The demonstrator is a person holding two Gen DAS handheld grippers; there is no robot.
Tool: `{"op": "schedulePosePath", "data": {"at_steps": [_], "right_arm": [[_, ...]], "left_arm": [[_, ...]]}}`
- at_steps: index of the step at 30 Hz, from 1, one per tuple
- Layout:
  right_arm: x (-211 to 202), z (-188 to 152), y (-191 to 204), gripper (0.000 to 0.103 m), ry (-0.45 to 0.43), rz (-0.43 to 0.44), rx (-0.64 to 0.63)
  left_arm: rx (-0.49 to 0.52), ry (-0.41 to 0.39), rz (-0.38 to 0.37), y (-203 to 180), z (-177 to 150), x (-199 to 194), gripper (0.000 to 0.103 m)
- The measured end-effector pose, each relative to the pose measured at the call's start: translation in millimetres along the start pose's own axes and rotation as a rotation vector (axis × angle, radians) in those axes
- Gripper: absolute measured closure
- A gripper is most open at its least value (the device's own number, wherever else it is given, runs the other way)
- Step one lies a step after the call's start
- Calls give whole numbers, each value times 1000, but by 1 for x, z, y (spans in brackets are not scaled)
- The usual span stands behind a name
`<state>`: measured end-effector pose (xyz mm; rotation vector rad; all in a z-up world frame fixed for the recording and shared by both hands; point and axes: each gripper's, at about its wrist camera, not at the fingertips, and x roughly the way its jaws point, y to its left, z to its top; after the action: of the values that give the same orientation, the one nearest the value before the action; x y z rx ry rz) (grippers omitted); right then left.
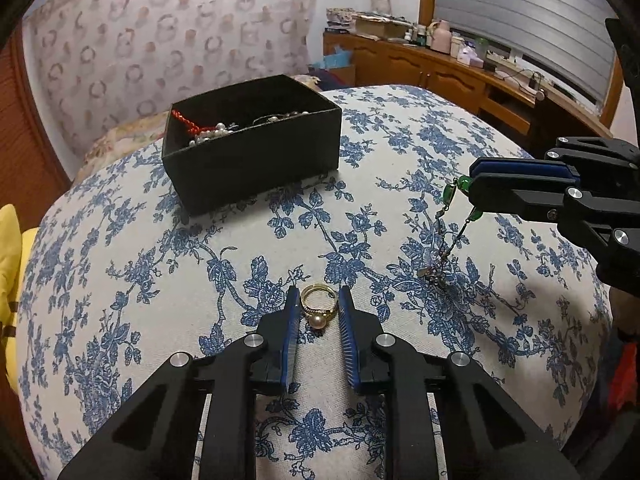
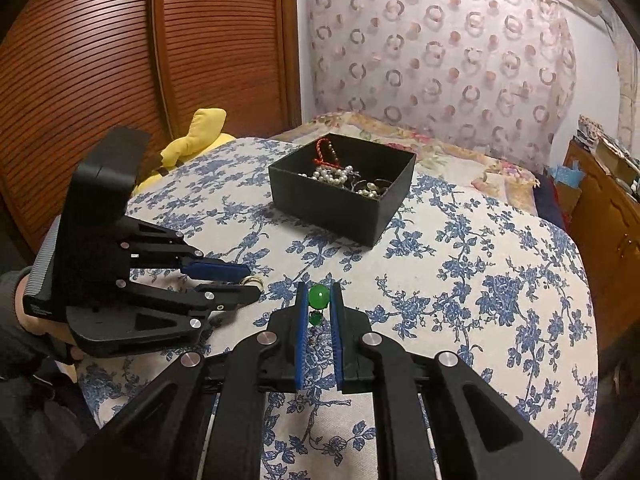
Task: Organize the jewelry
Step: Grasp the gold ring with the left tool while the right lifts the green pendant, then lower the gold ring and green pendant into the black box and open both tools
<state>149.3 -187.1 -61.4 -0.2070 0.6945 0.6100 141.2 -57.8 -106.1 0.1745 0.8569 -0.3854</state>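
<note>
Left fingers (image 1: 295, 312) narrowly around gold pearl ring (image 1: 318, 307) — right fingers (image 2: 335, 316) clamped on green-beaded chain (image 2: 319, 297).

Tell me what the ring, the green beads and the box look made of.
Ring: shiny yellow metal, probably gold or gold-plated, topped by a glossy cream bead that looks like a pearl.
Green beads: smooth, translucent, with a bright highlight; glass or stone, hard to tell, on a thin dark metal chain.
Box: matte black, thin straight walls, likely cardboard.
</note>
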Motion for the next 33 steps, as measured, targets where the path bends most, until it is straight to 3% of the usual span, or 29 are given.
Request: {"op": "schedulePosePath", "data": {"at_steps": [20, 33], "right_arm": [[-17, 50, 7, 91, -89, -28, -83], [18, 116, -12, 91, -125, -50, -77]], "left_arm": [[-47, -122, 34, 22, 28, -35, 85], [-67, -185, 60, 41, 61, -41, 85]]}}
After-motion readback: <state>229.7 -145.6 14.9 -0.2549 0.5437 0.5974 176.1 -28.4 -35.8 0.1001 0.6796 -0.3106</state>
